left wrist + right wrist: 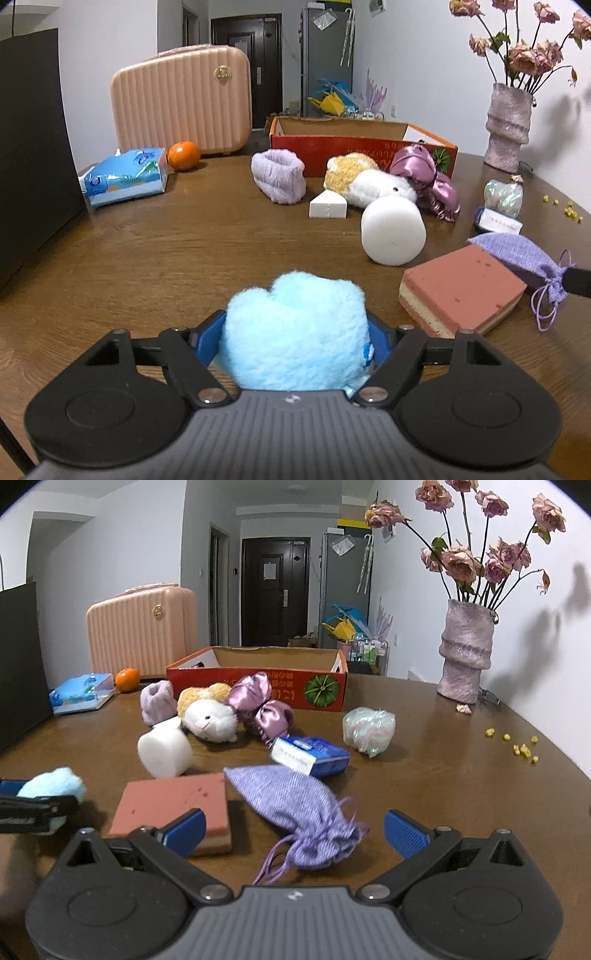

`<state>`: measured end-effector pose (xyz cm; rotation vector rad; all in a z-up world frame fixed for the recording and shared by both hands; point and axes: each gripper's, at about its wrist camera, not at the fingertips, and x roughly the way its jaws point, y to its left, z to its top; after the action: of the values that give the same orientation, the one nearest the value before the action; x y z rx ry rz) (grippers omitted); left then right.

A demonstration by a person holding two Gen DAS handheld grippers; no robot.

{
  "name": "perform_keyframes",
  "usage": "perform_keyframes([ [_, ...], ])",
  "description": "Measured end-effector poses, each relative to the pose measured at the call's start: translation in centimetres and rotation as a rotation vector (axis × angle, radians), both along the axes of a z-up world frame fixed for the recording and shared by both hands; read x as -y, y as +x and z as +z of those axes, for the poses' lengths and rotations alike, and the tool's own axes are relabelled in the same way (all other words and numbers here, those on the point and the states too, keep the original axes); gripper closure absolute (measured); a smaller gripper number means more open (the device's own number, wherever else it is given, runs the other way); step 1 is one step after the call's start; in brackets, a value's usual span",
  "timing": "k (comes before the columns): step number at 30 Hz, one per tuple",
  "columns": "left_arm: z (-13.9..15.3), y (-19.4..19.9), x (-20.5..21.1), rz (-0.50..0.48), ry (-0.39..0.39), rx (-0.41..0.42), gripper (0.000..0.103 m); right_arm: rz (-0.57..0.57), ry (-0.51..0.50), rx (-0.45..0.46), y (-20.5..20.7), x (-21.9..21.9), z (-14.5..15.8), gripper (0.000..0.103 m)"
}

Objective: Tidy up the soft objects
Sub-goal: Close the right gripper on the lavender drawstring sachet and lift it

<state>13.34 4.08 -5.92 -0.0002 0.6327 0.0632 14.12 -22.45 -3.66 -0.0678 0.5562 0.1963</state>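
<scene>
Blue plush [295,332]: low on the table [147,258], between the left gripper [295,343] jaws; blue pads press into the fluff on both sides, so clamped on it.
Left view, step: grasp looks made; judged next is a lift and carry to the red box [364,147] at the far side.
Left view, next move needs: clearance over the white cylinder [393,230] and the plush animal [369,181] lying before the box.
Left view, plush axis: roundish lump, no clear long axis; lobed top faces away from the camera.
Right view, right gripper [295,830]: jaws wide apart, nothing pressed.
Right view, pouch [295,805]: lilac drawstring bag on the table, its tied end between the open jaws; long axis runs from far left to near right, neck and cords toward the camera.
Right view, sponge [173,805]: pink block just beside the pouch, by the left pad.
Right view, step: approach to the pouch; judged next is closing on the bunched neck.
Right view, box: open, looks empty from here.
</scene>
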Motion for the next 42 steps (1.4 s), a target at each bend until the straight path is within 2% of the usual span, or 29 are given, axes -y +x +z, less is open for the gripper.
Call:
perform_keyframes([
  [9,0.9,-0.5,0.0,0.004,0.001,0.036,0.026,-0.001,-0.027,-0.042,4.4,0.3,-1.1,0.0],
  [14,0.9,-0.4,-0.1,0.009,0.009,0.037,0.026,0.042,0.019,-0.104,6.6,0.8,-2.6,0.002],
  [18,0.9,-0.3,0.0,0.013,0.012,0.038,0.026,0.07,0.042,-0.141,7.7,0.7,-3.6,0.008],
  [19,0.9,-0.3,-0.1,0.014,0.012,0.039,0.026,0.079,0.054,-0.151,7.9,0.7,-3.8,0.01],
  [21,0.9,-0.3,-0.1,0.012,0.012,0.038,0.026,0.095,0.065,-0.168,8.3,0.7,-4.1,0.022],
  [28,0.8,-0.1,0.1,0.006,0.011,0.034,0.026,0.122,0.057,-0.173,8.2,0.5,-4.2,0.043],
  [33,0.8,-0.1,0.1,0.007,0.01,0.035,0.026,0.127,0.032,-0.157,7.8,0.3,-4.1,0.067],
  [35,0.9,-0.1,-0.1,0.009,0.008,0.039,0.026,0.124,0.034,-0.149,7.6,0.3,-4.0,0.071],
  [42,1.4,-0.5,-0.1,0.008,0.006,0.058,0.026,0.114,0.05,-0.113,6.3,0.9,-3.3,0.074],
])
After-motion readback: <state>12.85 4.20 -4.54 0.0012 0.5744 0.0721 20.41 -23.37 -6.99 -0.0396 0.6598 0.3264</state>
